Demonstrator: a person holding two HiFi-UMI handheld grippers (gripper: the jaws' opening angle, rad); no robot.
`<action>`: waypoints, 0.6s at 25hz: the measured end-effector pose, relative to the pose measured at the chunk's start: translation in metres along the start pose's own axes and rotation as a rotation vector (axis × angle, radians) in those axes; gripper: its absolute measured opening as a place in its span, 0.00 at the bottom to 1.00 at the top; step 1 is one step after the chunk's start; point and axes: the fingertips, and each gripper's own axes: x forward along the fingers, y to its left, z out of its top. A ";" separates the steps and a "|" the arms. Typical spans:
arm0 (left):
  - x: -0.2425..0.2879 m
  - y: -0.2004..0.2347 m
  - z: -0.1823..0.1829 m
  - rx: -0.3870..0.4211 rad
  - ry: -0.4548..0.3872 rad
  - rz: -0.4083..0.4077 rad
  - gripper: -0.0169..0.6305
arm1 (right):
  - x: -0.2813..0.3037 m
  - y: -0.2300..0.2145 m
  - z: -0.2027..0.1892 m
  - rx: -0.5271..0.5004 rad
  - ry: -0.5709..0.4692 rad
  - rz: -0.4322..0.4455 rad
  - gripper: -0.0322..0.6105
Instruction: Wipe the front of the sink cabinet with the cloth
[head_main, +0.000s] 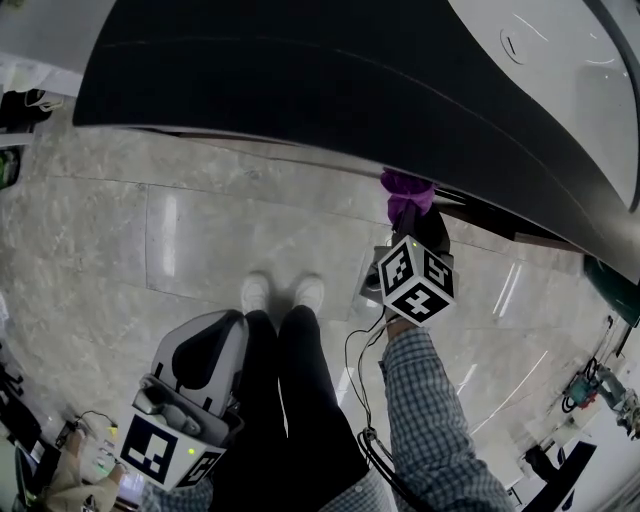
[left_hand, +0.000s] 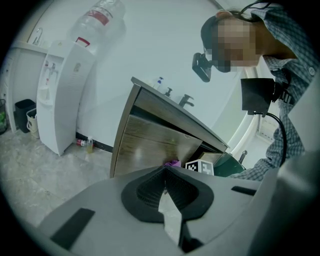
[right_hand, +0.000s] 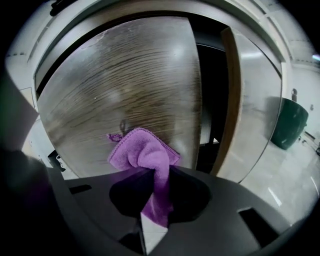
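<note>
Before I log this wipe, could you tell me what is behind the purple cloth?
The wood-grain cabinet door stands behind the cloth, which the right gripper holds. The patch of door directly behind the cloth is covered.

In the right claw (right_hand: 152, 187): cloth (right_hand: 144, 154), solid purple. Just ahead of the claw, cabinet front (right_hand: 125, 80) is brown streaky wood grain; off to the claw's right, bin (right_hand: 292, 122) is dark green. Behind the claw: sleeve (head_main: 430, 400) blue-grey check, floor (head_main: 120, 230) pale grey marbled.
</note>
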 end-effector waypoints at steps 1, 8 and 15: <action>0.001 -0.001 0.000 0.002 0.002 -0.003 0.04 | -0.001 -0.003 0.000 0.013 -0.001 -0.007 0.17; 0.004 -0.006 0.001 0.019 0.012 -0.029 0.05 | -0.012 -0.019 0.002 0.056 -0.011 -0.044 0.17; -0.003 -0.018 0.008 0.053 0.005 -0.061 0.04 | -0.040 -0.019 0.006 0.062 -0.011 -0.045 0.17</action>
